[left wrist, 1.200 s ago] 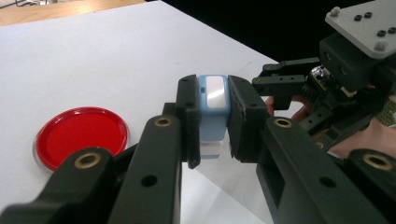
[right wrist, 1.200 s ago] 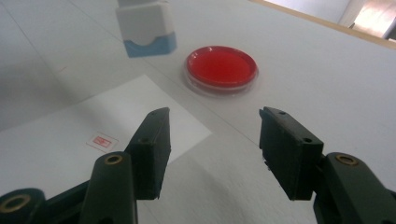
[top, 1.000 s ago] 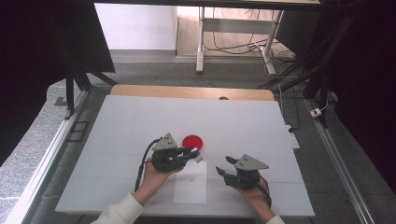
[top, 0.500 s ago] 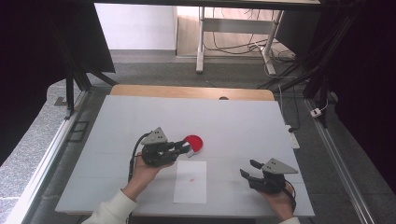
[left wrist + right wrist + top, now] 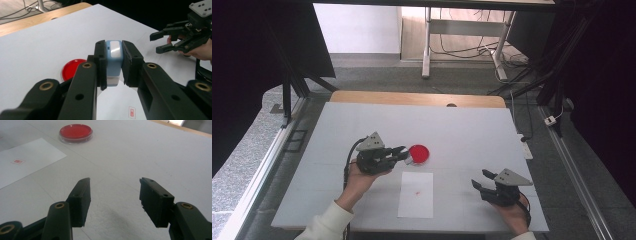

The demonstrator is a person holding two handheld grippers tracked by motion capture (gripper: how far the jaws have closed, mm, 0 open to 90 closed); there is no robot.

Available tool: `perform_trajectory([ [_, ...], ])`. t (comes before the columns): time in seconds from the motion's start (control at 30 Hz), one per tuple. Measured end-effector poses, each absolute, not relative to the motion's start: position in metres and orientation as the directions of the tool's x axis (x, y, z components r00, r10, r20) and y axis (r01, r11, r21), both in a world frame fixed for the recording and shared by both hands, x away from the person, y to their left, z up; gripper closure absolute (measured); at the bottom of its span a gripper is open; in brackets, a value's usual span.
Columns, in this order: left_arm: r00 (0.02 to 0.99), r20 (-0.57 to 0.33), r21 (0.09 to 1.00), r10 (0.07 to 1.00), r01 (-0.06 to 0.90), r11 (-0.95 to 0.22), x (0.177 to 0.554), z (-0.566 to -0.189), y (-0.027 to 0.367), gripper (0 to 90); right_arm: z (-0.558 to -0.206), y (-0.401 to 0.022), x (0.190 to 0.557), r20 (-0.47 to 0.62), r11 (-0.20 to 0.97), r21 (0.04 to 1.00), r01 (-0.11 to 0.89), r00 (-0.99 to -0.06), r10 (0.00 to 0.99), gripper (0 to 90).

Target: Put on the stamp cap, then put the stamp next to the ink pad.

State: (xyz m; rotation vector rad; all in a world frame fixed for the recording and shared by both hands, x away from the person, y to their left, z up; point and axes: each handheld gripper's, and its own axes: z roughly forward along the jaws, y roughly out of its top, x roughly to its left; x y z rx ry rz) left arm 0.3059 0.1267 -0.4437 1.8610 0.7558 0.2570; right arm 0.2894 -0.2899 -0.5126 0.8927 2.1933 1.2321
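Note:
My left gripper (image 5: 403, 154) is shut on a light-blue stamp block (image 5: 114, 58) with a white base, and holds it just above the table beside a round red dish (image 5: 419, 153). The dish (image 5: 72, 68) lies to the left of my jaws in the left gripper view. A white sheet of paper (image 5: 416, 194) with a small red print (image 5: 417, 192) lies below the dish. My right gripper (image 5: 479, 181) rests to the right of the sheet, open, with nothing between its jaws (image 5: 113, 188). From there, the dish (image 5: 75, 132) and the sheet (image 5: 27, 157) are far off to the left.
The white table top (image 5: 462, 130) ends in a wooden strip (image 5: 412, 98) at its far edge. Metal frame legs and cables stand on the floor beyond. The right gripper (image 5: 162, 41) shows at the upper right of the left gripper view.
My left gripper has lifted the stamp off the sheet's top edge and drawn back to the left. My right gripper has moved right, away from the sheet.

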Motion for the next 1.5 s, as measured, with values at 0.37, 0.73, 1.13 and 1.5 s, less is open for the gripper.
perform_trajectory([
  [0.37, 0.752, -0.152, 0.893, 0.641, 0.382, -0.237, 0.309, -0.445, 0.132, 74.8, -0.512, -0.29, 0.291, -0.085, 0.382, 0.874, 0.301, -0.679, 0.729, 41.4],
  [0.73, 0.711, -0.149, 0.888, 0.687, 0.401, -0.223, 0.326, -0.454, 0.136, 74.8, -0.513, -0.291, 0.291, -0.083, 0.388, 0.867, 0.312, -0.677, 0.731, 40.7],
  [1.13, 0.676, -0.151, 0.876, 0.722, 0.43, -0.219, 0.345, -0.466, 0.138, 74.6, -0.513, -0.29, 0.292, -0.089, 0.394, 0.865, 0.309, -0.68, 0.728, 40.8],
  [1.5, 0.651, -0.142, 0.868, 0.746, 0.444, -0.221, 0.357, -0.477, 0.137, 74.6, -0.514, -0.289, 0.293, -0.091, 0.401, 0.861, 0.314, -0.68, 0.728, 40.4],
])
